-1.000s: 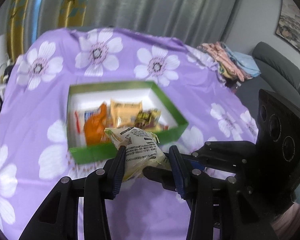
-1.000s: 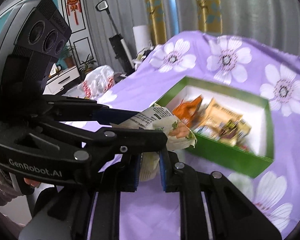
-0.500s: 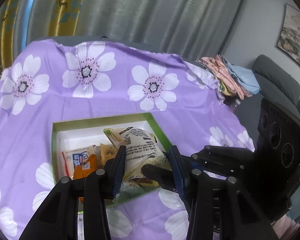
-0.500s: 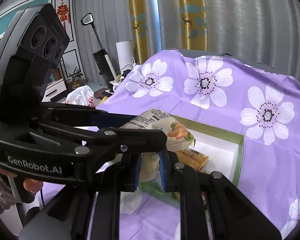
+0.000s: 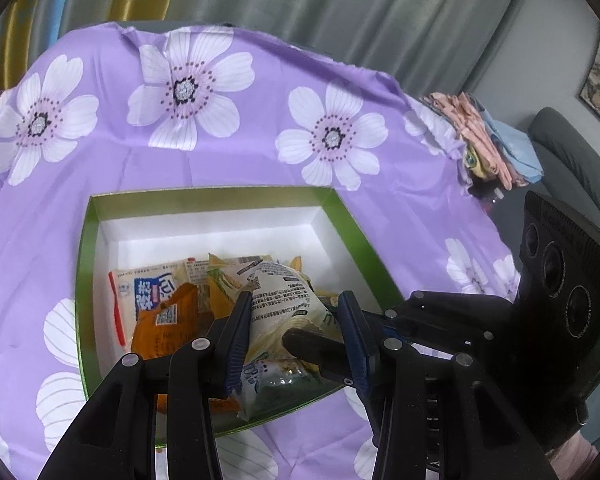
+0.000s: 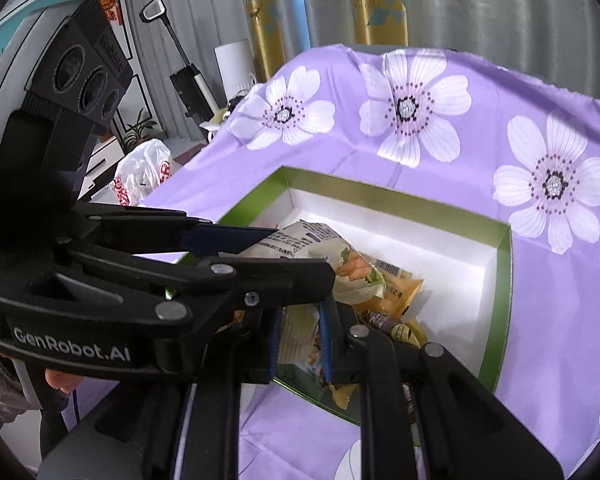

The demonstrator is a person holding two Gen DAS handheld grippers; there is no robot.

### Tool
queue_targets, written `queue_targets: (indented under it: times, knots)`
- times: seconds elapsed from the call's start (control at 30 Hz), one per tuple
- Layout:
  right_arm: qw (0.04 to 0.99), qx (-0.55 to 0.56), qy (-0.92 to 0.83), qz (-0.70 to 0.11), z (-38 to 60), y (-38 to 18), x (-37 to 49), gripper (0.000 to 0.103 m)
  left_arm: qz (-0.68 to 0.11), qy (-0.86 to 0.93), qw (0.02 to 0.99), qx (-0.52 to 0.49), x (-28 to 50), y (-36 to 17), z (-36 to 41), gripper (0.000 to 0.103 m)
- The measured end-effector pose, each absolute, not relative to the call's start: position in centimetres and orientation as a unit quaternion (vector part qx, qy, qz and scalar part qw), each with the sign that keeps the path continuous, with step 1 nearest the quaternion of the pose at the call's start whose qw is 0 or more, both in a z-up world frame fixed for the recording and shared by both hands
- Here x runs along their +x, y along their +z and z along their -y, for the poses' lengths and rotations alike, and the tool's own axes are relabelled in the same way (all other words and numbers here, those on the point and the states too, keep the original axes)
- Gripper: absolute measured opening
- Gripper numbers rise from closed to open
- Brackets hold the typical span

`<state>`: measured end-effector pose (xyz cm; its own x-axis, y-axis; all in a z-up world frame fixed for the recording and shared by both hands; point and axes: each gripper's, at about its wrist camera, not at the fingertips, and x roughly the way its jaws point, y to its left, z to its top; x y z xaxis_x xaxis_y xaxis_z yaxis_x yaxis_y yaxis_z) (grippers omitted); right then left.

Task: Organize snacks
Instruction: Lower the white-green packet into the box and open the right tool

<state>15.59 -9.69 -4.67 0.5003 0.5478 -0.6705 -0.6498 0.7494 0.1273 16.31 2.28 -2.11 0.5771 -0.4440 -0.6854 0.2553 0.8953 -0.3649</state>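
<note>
A box sits on the cloth-covered counter, just ahead of and below both grippers. Snack packets lie in its near half; its far half is bare. A packet sits between the left gripper jaws, over the box, with the right gripper clamped on it too. Folded clothes lie far right of the left gripper.

Left tool: jaws part-closed, both blue pads pressing the sides of a pale snack packet; tool pitched downward. Right tool: jaws nearly together, pinching the lower end of the same packet; also pitched downward. The two tools cross, right tool's finger lying between the left tool's jaws. A fingertip of the person's left hand shows under the left tool's handle; grip probably full, mostly hidden.
</note>
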Motion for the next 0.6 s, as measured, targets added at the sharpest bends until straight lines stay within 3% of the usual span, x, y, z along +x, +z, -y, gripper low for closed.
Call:
queue_targets:
  times: [0.47, 0.6]
  knots:
    - [0.849, -0.062, 0.338, -0.401, 9.4, -6.1, 15.8, 0.020, -0.437, -0.157, 0.881, -0.086, 16.4, -3.4, -1.8, 0.043]
    - [0.851, -0.061, 0.331, -0.403, 9.5, -5.8, 15.2, 0.028, -0.432, -0.141, 0.888, -0.075, 15.6, -2.8, -2.0, 0.043]
